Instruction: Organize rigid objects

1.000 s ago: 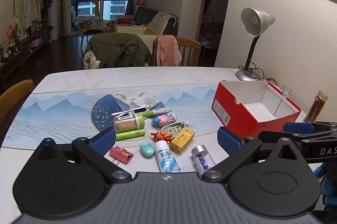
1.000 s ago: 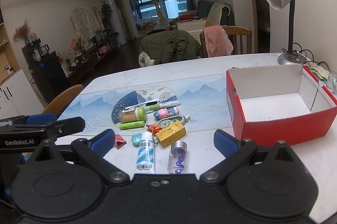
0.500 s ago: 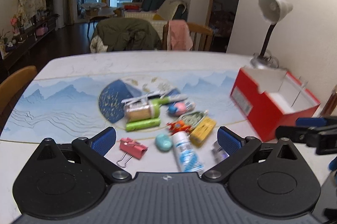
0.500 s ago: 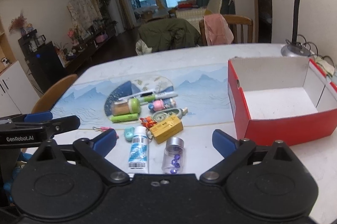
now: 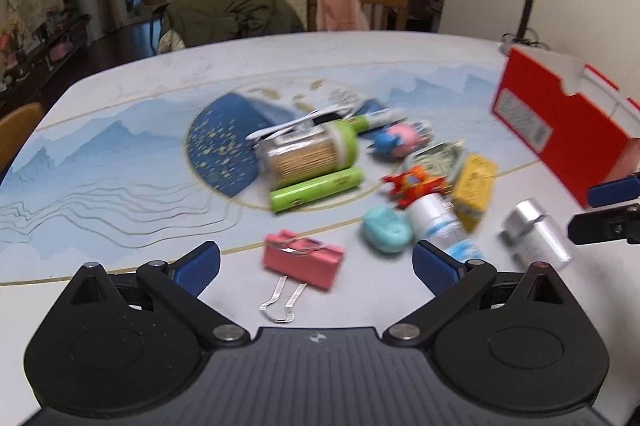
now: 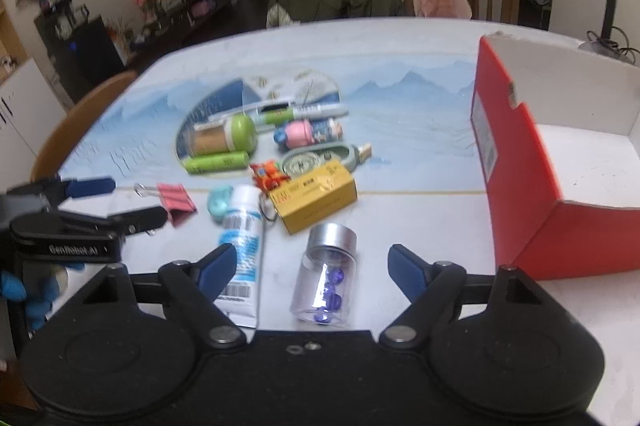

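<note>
Left gripper hangs wide open and empty over the pink binder clip, whose wire handles point toward six o'clock, while the green tube lies crosswise at twelve and the red box sits at two o'clock. Right gripper, jaws closing but not yet touching, brackets the clear vial of purple beads, silver cap toward twelve; a barcoded white tube crowds its left finger, the yellow carton lies just beyond, and "GenRobot.AI" reads at nine o'clock.
</note>
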Available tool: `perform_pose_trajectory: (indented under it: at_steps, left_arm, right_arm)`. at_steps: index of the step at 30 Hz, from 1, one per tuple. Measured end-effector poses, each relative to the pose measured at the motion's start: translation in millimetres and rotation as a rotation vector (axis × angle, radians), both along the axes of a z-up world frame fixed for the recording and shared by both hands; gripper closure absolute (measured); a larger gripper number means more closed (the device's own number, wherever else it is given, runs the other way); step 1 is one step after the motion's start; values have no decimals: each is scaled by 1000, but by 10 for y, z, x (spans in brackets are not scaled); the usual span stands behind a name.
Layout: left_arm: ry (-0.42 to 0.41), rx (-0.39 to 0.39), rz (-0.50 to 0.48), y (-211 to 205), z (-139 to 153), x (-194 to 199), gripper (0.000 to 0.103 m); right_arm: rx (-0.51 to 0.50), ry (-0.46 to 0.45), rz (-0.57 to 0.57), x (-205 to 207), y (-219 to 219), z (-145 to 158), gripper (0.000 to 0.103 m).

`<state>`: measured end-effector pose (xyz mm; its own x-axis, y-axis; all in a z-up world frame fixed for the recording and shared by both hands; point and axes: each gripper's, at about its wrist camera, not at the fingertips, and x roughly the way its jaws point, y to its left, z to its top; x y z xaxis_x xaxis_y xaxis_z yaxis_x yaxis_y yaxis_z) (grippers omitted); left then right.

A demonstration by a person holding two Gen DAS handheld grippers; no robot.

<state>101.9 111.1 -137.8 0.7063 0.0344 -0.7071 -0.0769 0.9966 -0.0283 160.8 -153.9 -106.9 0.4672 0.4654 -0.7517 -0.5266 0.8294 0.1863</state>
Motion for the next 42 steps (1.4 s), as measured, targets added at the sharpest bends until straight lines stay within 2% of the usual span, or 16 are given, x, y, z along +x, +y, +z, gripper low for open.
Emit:
perform_pose_trajectory:
  at_steps: [10, 12, 14, 21, 22, 25, 27, 34, 42]
  left_arm:
    - [36, 13, -36, 107, -297, 182, 1]
    - [37, 18, -44, 110, -321, 201, 5]
    - [39, 7, -50, 128, -339, 227, 9]
    - [29, 14, -67, 101, -356, 268, 36]
    - [30, 10, -68, 95, -358, 269, 36]
    - [28, 13, -63, 75, -354, 255, 39]
    - [27, 30, -63, 53, -355, 253, 47]
    - [36, 47, -56, 11, -321, 233, 49]
    - [36, -29, 2, -3, -134, 106, 49]
  right_arm:
    - [-60, 57, -4, 143, 135, -266, 34]
    - [-67, 63, -3, 145, 156, -290, 38]
    - [-69, 72, -1, 144, 168, -301, 47]
    - [-78, 80, -11, 162, 189, -336, 58]
    - [-78, 81, -12, 167, 187, -338, 60]
    - [-79, 83, -14, 174, 183, -340, 60]
    - [-85, 77, -12, 166, 190, -342, 61]
    - [-77, 77, -18, 165, 186, -329, 62]
    - [-42, 75, -45, 105, 87, -216, 63]
